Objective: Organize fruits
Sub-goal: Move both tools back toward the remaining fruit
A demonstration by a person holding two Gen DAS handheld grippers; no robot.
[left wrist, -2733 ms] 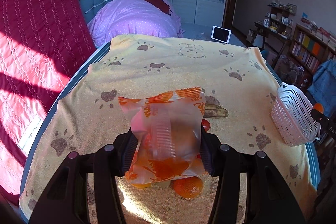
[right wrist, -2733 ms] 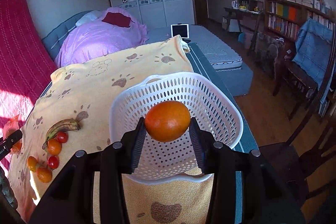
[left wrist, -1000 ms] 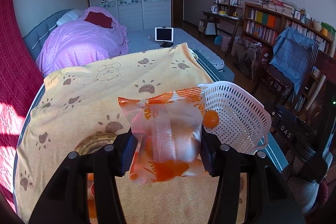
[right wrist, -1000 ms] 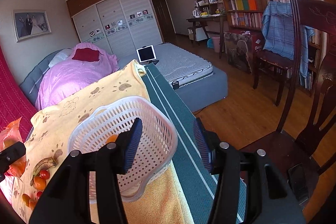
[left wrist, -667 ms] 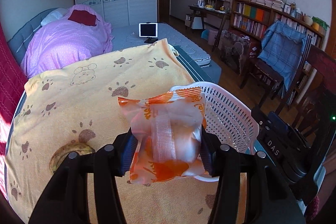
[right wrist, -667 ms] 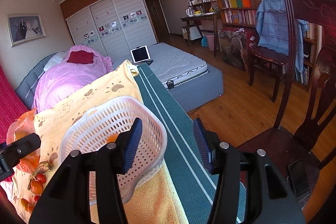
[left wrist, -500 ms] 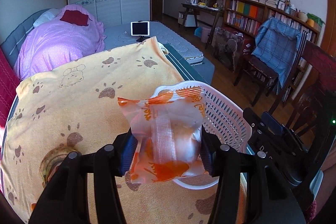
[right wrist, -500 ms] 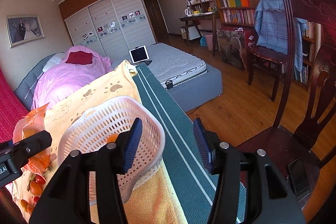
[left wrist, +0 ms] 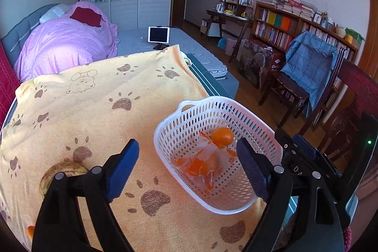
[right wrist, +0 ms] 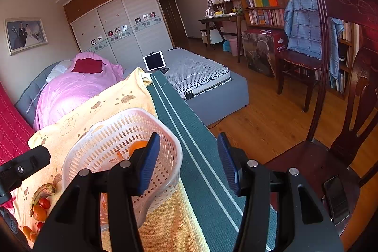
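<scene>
Two things sit in the white basket [left wrist: 213, 204] near the right edge of the paw-print blanket [left wrist: 99, 115]: a crinkly orange-printed bag [left wrist: 204, 163] w/ fruit inside and a loose orange [left wrist: 222, 135] touching its far end. Basket looks light, stiff plastic, best taken by the rim or end handle; bag prob. soft, slippery film w/ some weight, so grab across the bulge, not a corner. Orange is firm, round, may roll; pinch across the middle. Left gripper [left wrist: 186, 168] jaws are opening, nothing between the pads, bag lying below them. Right gripper [right wrist: 189, 160] sits part-spread and empty over the green strip beside the basket. Only the right wrist view shows the leftovers: banana [right wrist: 42, 191], small oranges [right wrist: 39, 213], cherry tomatoes [right wrist: 44, 202]; left view alone shows the bag clearly.
</scene>
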